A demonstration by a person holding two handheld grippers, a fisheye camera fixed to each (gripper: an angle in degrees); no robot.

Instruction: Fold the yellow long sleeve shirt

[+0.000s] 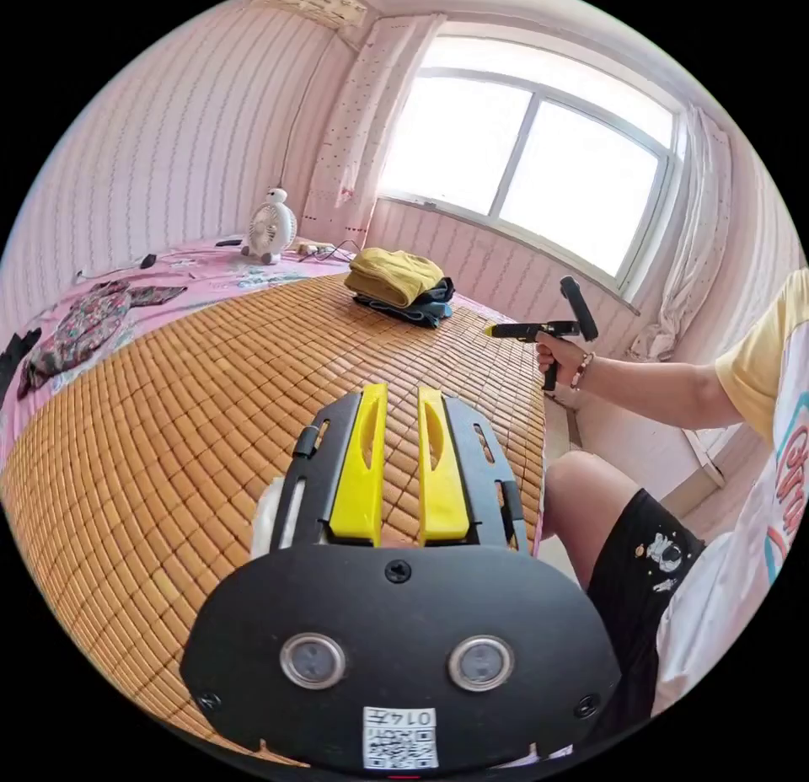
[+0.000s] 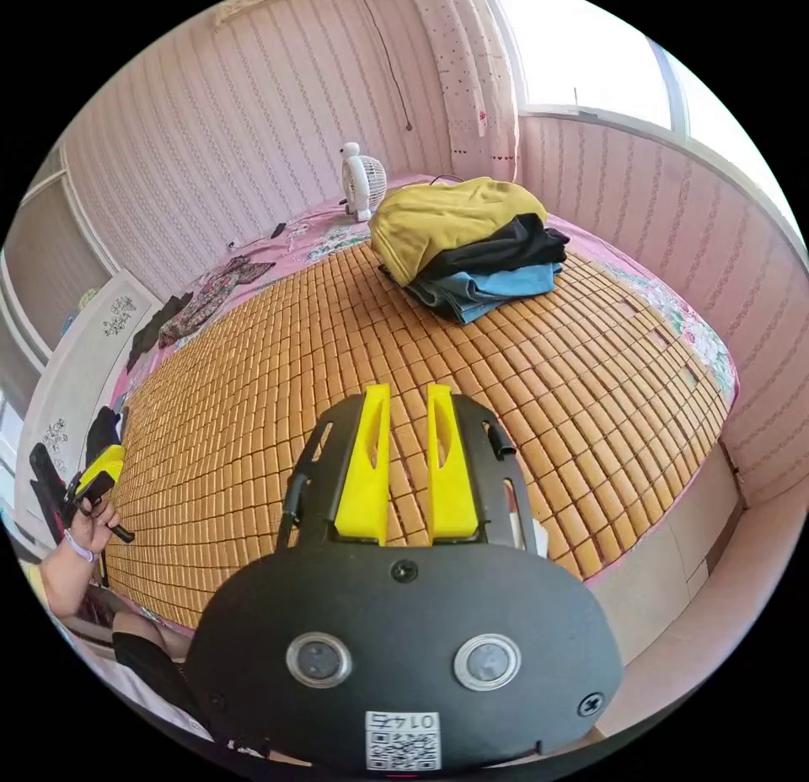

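Folded cloth tops the pile: the yellow long sleeve shirt [image 2: 451, 217] lies folded on a black garment [image 2: 506, 247], which in turn rests on a blue garment [image 2: 493, 289]. The stack sits on the woven bamboo mat [image 2: 337, 352] at the far side of the bed, near the wall under the window [image 1: 539, 150]. In the left gripper view the same shirt [image 1: 393, 275] shows as a small mustard bundle over the dark clothes, well apart from both tools.

Neither tool touches the pile. The left gripper [image 1: 401, 457] hangs over bare mat, its two yellow jaws standing parallel with a narrow slot between them and nothing held in it. The right gripper [image 2: 406, 466] also hovers above the mat, its jaws likewise a little apart and empty, pointing toward the stack. In the left gripper view the right gripper [image 1: 506, 330] appears from the side, held in a hand [image 1: 560, 359] with a bracelet at the wrist, its yellow tip aimed at the clothes; how its jaws stand cannot be told from that angle. In the right gripper view the left gripper [image 2: 97, 470] shows at the picture's edge, grasped by the other hand [image 2: 88, 521].

A small white desk fan [image 1: 271, 227] stands on the pink bedsheet [image 1: 211, 268] beyond the mat, and a patterned dark garment [image 1: 84, 323] lies spread on the sheet to one side. A pink dotted curtain [image 1: 371, 116] hangs beside the window.
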